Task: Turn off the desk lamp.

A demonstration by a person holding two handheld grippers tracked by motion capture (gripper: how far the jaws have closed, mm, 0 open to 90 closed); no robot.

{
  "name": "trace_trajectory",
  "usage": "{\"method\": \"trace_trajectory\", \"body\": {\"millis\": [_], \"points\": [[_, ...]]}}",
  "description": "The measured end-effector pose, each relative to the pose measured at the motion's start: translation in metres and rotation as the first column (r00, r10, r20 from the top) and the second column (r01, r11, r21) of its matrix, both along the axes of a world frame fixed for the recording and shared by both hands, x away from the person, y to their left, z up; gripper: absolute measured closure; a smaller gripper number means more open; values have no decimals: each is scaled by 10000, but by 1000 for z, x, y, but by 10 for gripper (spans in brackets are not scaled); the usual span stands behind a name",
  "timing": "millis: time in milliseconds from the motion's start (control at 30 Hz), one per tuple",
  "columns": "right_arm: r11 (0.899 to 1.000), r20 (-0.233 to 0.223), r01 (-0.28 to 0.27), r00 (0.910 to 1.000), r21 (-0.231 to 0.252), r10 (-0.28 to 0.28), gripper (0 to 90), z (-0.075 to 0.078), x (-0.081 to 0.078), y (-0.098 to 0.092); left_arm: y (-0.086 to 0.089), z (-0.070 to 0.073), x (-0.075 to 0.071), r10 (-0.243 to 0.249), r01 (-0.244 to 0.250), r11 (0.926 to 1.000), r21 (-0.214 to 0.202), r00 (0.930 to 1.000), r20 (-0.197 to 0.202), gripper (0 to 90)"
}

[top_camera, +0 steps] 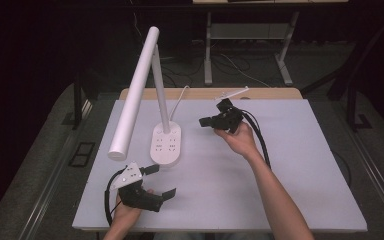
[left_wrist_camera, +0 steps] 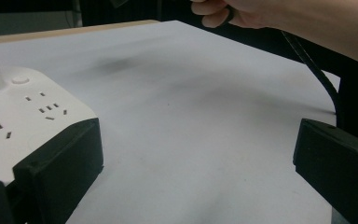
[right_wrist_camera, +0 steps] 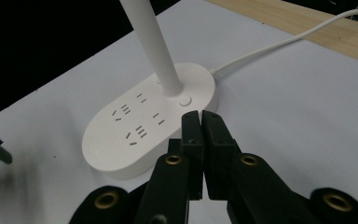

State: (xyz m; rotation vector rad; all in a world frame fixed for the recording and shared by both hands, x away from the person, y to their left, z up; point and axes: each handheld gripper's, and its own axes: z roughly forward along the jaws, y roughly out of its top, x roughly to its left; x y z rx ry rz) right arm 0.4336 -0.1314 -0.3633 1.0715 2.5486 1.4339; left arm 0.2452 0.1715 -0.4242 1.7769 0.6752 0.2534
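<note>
A white desk lamp stands on the table, its oval base (top_camera: pixel 165 145) carrying several socket slots and its long tube head (top_camera: pixel 135 87) slanting down to the left. My left gripper (top_camera: pixel 160 181) sits near the front edge, just below the base, open and empty. In the left gripper view its jaws stand wide apart (left_wrist_camera: pixel 196 154), the left one right beside the lamp base (left_wrist_camera: pixel 23 112). My right gripper (top_camera: pixel 205 121) hovers to the right of the base, shut on nothing. In the right gripper view its tips (right_wrist_camera: pixel 200 126) are pressed together above the base (right_wrist_camera: pixel 144 126), near the round button (right_wrist_camera: pixel 185 100).
The lamp's white cable (right_wrist_camera: pixel 279 42) runs from the base to the table's far wooden edge (top_camera: pixel 205 93). The white tabletop (top_camera: pixel 290 170) spreads to the right. A metal table frame (top_camera: pixel 250 35) stands beyond. The right hand (left_wrist_camera: pixel 242 11) holds its gripper in the air.
</note>
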Motion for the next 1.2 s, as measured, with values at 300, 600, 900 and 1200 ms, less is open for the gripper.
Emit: {"method": "trace_trajectory", "body": {"millis": [300,600,900,1200], "points": [[9976,383,577,9975,392,-592,640,5,-30,-39,0,0,1,96,-96,9999,-59,10000,12,3],[9916,404,1130,9925,636,-1157,387,1,-65,-77,0,0,1,72,-72,10000,-34,10000,28,3],[9868,332,1225,9914,1062,-1266,161,-6,-100,-109,0,0,1,34,-35,10000,37,10000,50,3],[9795,408,1722,9833,1048,-1773,6,-19,-143,-134,1,1,-1,86,-86,9999,54,9999,64,3]]}}
